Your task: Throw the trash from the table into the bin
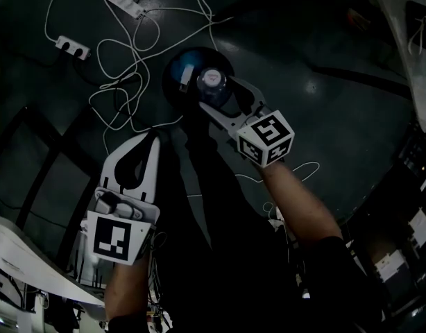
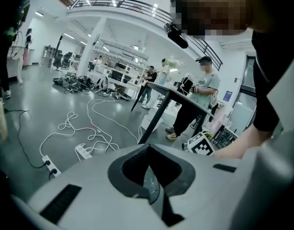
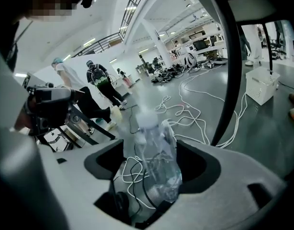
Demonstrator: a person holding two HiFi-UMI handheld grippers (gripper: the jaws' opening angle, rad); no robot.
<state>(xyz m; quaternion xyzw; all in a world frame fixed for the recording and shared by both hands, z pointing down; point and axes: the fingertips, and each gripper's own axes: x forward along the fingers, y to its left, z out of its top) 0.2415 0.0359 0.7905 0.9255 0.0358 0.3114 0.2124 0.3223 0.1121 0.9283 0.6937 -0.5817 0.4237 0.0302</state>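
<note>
Drop step, bottle over bin. The right gripper (image 1: 224, 97) holds a clear, crumpled plastic bottle (image 1: 214, 80) with a pale cap directly above the mouth of the dark round bin (image 1: 169, 83), which stands on the floor among loose white cables (image 1: 130, 61); something blue already lies inside it. To do this well, I'd judge: keep the bottle centred over the opening rather than near the rim, bring it low so it cannot bounce out, then spread the jaws fully and cleanly so the light, dented plastic doesn't cling to one pad and swing sideways. Tilting the nose down a touch would let it slide off by its own weight. Mind the cables close beside the bin. Right gripper: jaws set wide, clamped on the bottle's body, which stands upright between them in the right gripper view, cap end away from the hand. Left gripper (image 1: 155, 136): off to the side, well apart from the bin, jaws brought together at the tips; a thin clear sliver seems to sit just behind them, but I cannot tell whether it is held trash or part of the tool.
</note>
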